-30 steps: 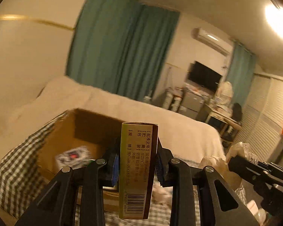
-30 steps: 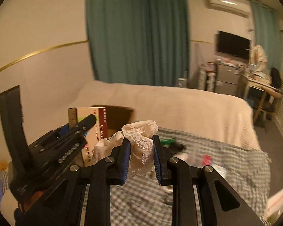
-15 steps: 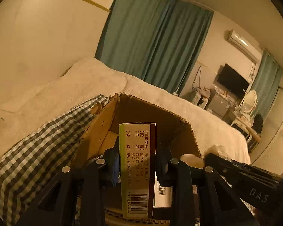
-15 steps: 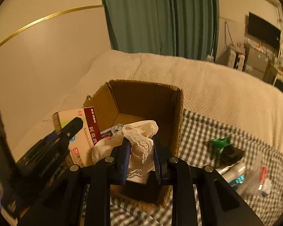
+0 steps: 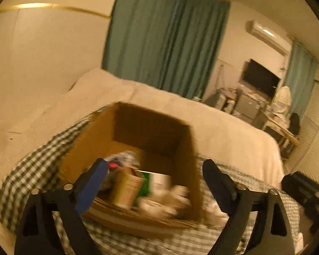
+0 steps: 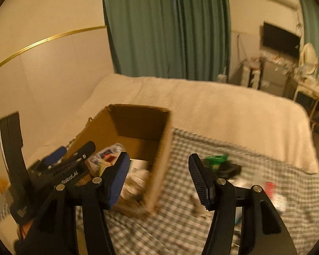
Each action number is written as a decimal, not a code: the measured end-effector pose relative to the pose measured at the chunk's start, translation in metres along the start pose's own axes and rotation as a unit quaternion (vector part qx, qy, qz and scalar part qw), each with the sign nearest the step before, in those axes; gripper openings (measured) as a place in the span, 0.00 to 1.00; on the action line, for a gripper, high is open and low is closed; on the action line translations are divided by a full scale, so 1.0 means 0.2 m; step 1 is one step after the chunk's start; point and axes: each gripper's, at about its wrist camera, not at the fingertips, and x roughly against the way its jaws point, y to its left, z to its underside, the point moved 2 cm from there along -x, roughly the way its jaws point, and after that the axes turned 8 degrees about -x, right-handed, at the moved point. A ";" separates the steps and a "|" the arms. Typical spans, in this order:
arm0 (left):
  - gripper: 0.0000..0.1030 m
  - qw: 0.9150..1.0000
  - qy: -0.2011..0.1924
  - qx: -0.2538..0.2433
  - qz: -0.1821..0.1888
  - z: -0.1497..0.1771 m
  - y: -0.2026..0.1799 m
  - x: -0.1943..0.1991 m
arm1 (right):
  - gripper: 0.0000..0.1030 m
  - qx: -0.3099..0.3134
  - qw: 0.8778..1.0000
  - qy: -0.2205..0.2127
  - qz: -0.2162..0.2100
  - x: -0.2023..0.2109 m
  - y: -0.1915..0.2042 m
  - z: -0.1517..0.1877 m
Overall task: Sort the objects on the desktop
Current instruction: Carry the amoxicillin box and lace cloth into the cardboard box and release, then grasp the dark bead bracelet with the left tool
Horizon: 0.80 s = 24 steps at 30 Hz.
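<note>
Hanging over the near edge of the cardboard box (image 5: 146, 131), the left gripper (image 5: 155, 182) has its jaws spread wide, having just been opening, and nothing is clamped between them. In the gap between its fingers the upright yellow-green medicine carton (image 5: 127, 189) stands inside the box, free of both pads, blurred. Just right of it in the box lie a white carton (image 5: 161, 183) and pale crumpled cloth (image 5: 157, 206); behind the left finger sits a clear packet with a red spot (image 5: 117, 163). The box rests on a checked cloth (image 5: 29, 174) spread under and to both sides of the claw.

From the right wrist, the right gripper (image 6: 158, 178) also stands apart, its jaws just having been opening, with nothing held. The right wall of the cardboard box (image 6: 138, 123) passes between its fingers. Behind its left finger, inside the box, lies the pale lace cloth (image 6: 136, 180), blurred. To its far left, the left gripper (image 6: 74, 161) reaches over the box. Beyond the right finger, a green-and-black item (image 6: 219, 163) lies on the checked cloth (image 6: 180, 223); farther right is a small red object (image 6: 270, 188).
</note>
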 end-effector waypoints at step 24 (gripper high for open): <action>0.97 0.975 0.160 -0.093 0.120 1.03 -0.89 -0.17 | 0.56 -0.177 0.968 0.016 0.177 0.39 -0.99 0.84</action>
